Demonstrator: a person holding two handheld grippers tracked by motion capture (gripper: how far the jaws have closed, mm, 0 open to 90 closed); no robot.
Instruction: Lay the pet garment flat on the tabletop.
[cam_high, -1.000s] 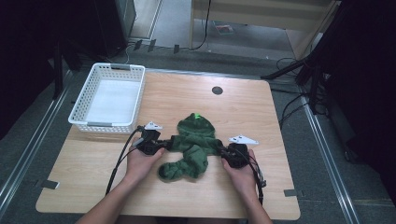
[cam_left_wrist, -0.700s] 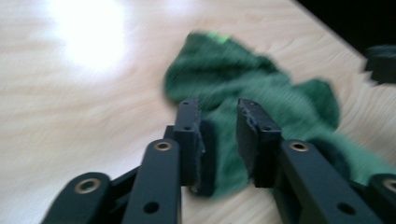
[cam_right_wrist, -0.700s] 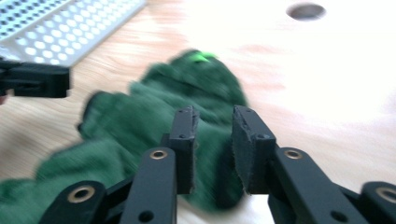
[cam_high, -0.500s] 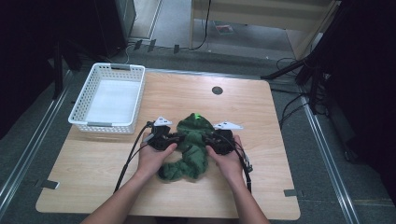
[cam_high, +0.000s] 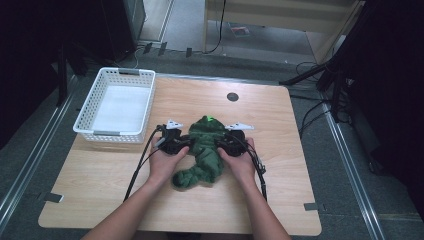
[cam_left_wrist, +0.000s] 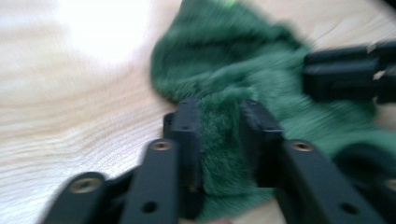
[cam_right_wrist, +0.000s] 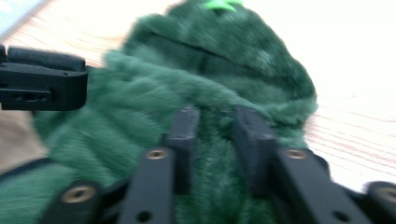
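A dark green fleecy garment lies bunched on the wooden table, with a bright green tag at its far end. My left gripper is at its left side and shut on a fold of the green garment, with pile between the jaws. On the other side my right gripper is shut on another fold of the green garment. The two grippers are close together over the middle of the cloth. Each gripper view shows the other gripper's black jaws a short way off.
A white plastic basket stands empty at the table's back left. A small black round hole cover sits near the far edge. Cables trail from both grippers toward the front. Bare wood lies to the right and front.
Both grippers have moved inward from the garment's outer ends toward its middle, carrying the cloth with them. The garment has gone from spread wide to narrow and bunched.
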